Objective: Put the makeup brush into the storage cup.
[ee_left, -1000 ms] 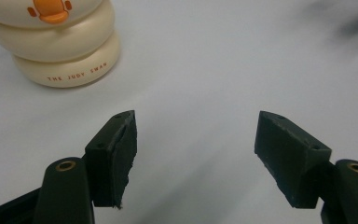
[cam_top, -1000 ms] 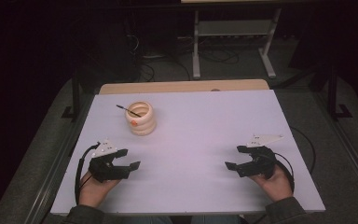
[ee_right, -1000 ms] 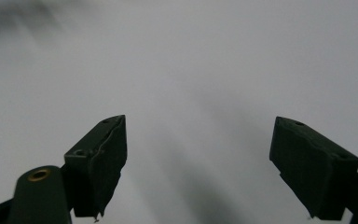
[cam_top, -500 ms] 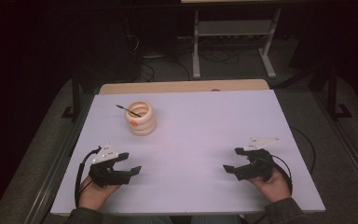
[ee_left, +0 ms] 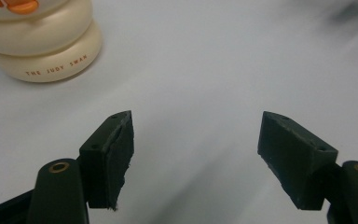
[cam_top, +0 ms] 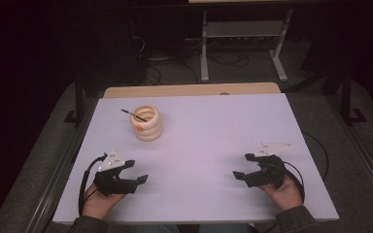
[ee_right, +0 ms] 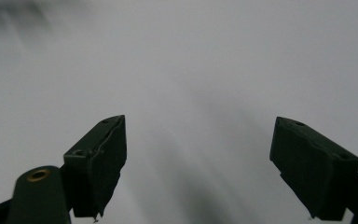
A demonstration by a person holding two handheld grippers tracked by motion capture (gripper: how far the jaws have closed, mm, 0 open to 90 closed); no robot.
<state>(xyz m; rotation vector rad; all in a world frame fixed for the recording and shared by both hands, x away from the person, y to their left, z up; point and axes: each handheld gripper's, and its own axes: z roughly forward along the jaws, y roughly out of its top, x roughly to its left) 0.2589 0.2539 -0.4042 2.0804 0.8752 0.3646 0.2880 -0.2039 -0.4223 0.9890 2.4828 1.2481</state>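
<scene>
- While both hands rest near the table's (cam_top: 213, 126) six o'clock edge, no grasp is under way; this reads as the opening step, before any reach.
- Left gripper (cam_top: 137, 172) sits at about seven o'clock, jaws spread wide with nothing between them; in the left gripper view the gap (ee_left: 193, 158) frames bare table.
- Right gripper (cam_top: 243, 166) sits at about five o'clock, jaws likewise wide and empty; both grippers point inward, well apart.
- Cup (cam_top: 146, 123), a cream ribbed pot, stands upright at about ten o'clock, well apart from both grippers and nearer the left one; its base (ee_left: 42, 51) shows at eleven o'clock in the left gripper view.
- Stick (cam_top: 133, 114), thin and dark, leans out of the cup toward ten o'clock.
- Next move, I judge: left gripper travels toward twelve o'clock to the cup; the thin stick calls for a careful pinch.
</scene>
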